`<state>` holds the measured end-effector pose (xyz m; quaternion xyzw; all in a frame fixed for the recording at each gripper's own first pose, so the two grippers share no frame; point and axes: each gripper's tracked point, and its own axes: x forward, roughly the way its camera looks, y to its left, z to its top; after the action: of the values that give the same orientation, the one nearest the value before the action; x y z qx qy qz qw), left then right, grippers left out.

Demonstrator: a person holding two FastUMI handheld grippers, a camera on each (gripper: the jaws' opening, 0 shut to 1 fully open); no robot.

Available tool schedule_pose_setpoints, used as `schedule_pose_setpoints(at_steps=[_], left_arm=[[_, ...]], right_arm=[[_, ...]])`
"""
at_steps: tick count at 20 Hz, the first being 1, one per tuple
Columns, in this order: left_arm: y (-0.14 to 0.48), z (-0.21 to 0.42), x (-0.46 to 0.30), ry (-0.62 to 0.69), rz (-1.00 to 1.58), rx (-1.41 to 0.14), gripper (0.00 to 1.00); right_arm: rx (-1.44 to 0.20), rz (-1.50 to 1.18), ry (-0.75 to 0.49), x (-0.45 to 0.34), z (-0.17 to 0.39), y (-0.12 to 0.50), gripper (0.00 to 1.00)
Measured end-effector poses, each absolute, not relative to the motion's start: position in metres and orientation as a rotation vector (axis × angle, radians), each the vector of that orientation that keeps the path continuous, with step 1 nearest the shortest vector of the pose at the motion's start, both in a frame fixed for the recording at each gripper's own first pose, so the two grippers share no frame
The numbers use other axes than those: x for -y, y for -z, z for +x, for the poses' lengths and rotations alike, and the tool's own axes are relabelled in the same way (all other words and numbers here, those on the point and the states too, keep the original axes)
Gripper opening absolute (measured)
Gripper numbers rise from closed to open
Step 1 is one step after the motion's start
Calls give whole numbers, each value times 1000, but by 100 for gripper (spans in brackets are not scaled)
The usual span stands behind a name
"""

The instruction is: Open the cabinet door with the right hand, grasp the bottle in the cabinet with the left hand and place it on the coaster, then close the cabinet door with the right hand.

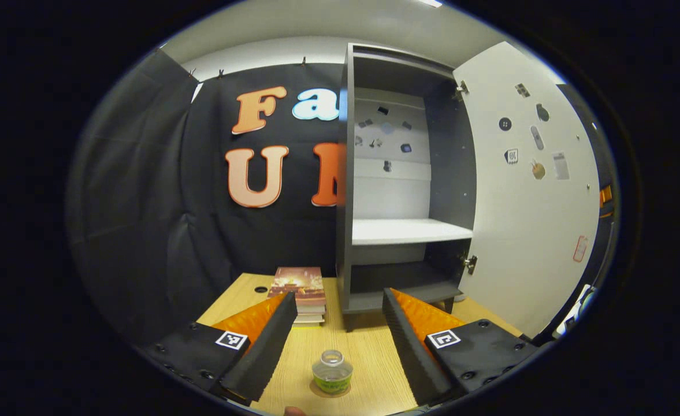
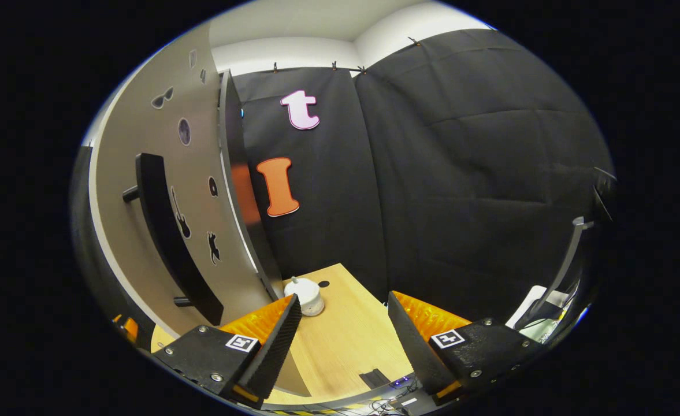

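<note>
Left gripper spread wide over the light wood-grain table, jaws apart and holding nothing. Small clear plastic bottle with a green label standing upright on a round brownish coaster, between the two fingers but touching neither. Behind it, a stack of books with a reddish-brown cover on top lying on the table just left of the dark grey cabinet. Cabinet standing open, white shelf across its middle, bare; pale back panel dotted with small dark stickers. White cabinet door swung far out to the right on its hinges, inner face carrying several small stickers. In the right gripper view, right gripper likewise parted wide, gripping nothing, hovering above the table edge just beside the door. Door's outer face seen at a steep angle on the left, with a long black bar handle mounted on two pegs and dark silhouette stickers beside it. Small white rounded object resting on the table near the door's lower edge, partly hidden behind the left finger of that gripper; a small round hole in the tabletop just beside it.
</note>
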<state>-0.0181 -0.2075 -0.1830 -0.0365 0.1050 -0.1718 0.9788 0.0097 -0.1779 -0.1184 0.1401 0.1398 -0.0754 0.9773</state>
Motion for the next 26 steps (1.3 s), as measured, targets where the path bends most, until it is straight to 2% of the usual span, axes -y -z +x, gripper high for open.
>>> schedule_pose_setpoints(at_steps=[2,5,14,17,18,19,20,21,22,23,24,25,26], left_arm=[[151,-13,204,339,-69,-186,97],[105,-6,201,330,-94,-159,94],[-18,18,178,333,-150,-57,94],[-46,25,157,301,-110,-5,94],[-54,26,152,294,-96,10,97],[-59,27,148,288,-91,16,94],[-61,28,145,286,-97,13,94],[-60,28,143,289,-109,5,96],[-59,28,140,292,-122,-3,99],[-59,30,135,288,-130,-10,97],[-56,30,129,279,-129,-14,97],[-55,32,123,269,-125,-17,94],[-53,33,119,263,-124,-18,100]], right_arm=[[-281,273,146,182,11,120,93],[-281,246,137,183,11,123,93],[-299,179,5,136,14,127,93],[-310,164,-41,118,14,130,93],[-313,157,-55,112,14,131,93],[-312,146,-50,113,15,130,99],[-307,140,-45,114,14,128,92],[-306,141,-42,113,13,129,92],[-307,142,-43,111,12,129,99],[-304,144,-45,108,13,128,99],[-304,147,-57,102,13,127,88],[-308,153,-76,94,12,127,94],[-311,158,-99,84,13,127,80]])
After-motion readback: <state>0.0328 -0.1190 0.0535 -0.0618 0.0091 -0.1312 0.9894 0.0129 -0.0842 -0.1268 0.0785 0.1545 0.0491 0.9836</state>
